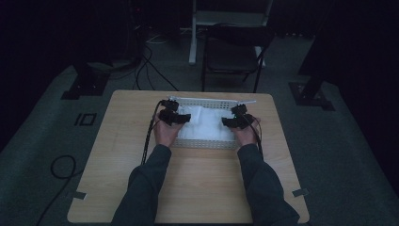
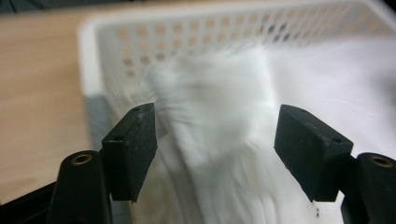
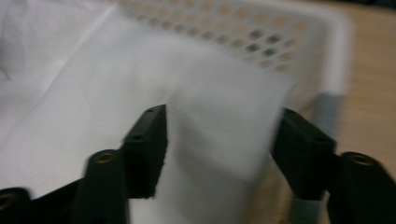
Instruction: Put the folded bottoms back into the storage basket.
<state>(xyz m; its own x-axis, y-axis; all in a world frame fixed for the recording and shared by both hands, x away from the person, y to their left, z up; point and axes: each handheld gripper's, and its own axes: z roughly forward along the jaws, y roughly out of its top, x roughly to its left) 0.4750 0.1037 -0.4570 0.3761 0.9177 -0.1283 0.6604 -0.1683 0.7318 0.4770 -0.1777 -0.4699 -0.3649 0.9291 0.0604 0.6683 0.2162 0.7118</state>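
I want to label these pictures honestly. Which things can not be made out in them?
- High view: the basket's inside under the white cloth; the cloth covers it.
- Left gripper view: the cloth's folds, smeared by blur.
- Right gripper view: the basket's near wall, partly behind cloth and blurred.
- High view: the room behind the table, too dark.

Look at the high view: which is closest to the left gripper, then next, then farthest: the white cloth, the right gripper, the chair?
1. White cloth: in the basket, right under the left gripper.
2. Right gripper: across the basket, at its right end.
3. Chair: on the floor beyond the table's far edge.
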